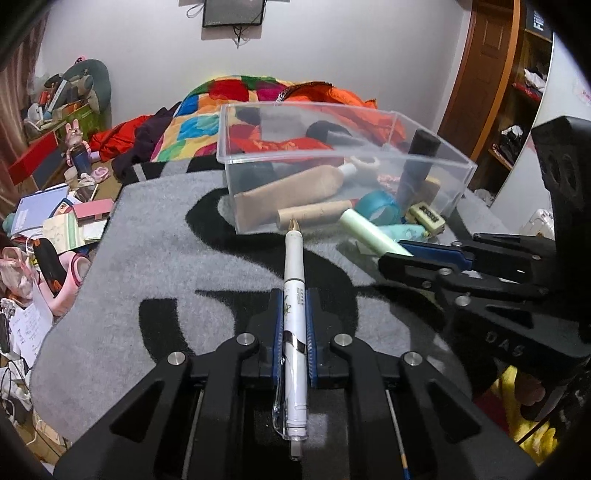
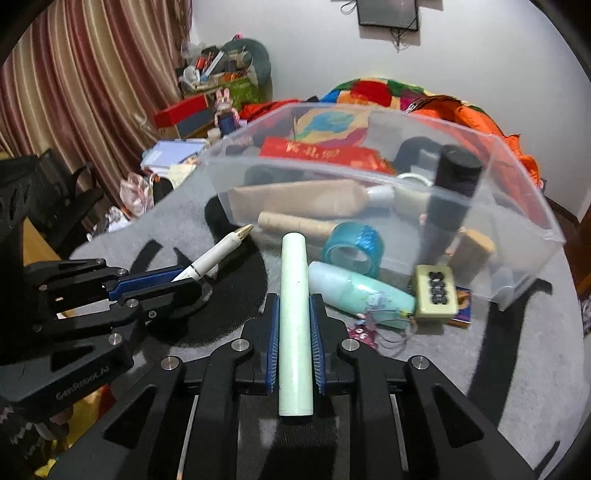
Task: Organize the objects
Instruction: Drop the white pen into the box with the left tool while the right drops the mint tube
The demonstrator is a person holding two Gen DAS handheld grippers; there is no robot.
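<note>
Left wrist cam: sits low behind the left gripper (image 1: 294,295), looking forward along the fingers over the grey mat (image 1: 147,258), close to the clear bin (image 1: 343,162).
Right wrist cam: same deal behind the right gripper (image 2: 294,302), a bit closer to that bin (image 2: 369,177).
Overlap: both catch the bin, the mat, the colourful blanket (image 1: 207,122) and the wall screen (image 2: 388,13), plus each other's gripper.

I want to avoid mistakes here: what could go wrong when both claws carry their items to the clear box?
1. The white pen sticks far past the left claw; its gold tip may hit the wall of the clear box.
2. The green tube in the right claw is smooth and may slip.
3. The claws are close together and could collide.
</note>
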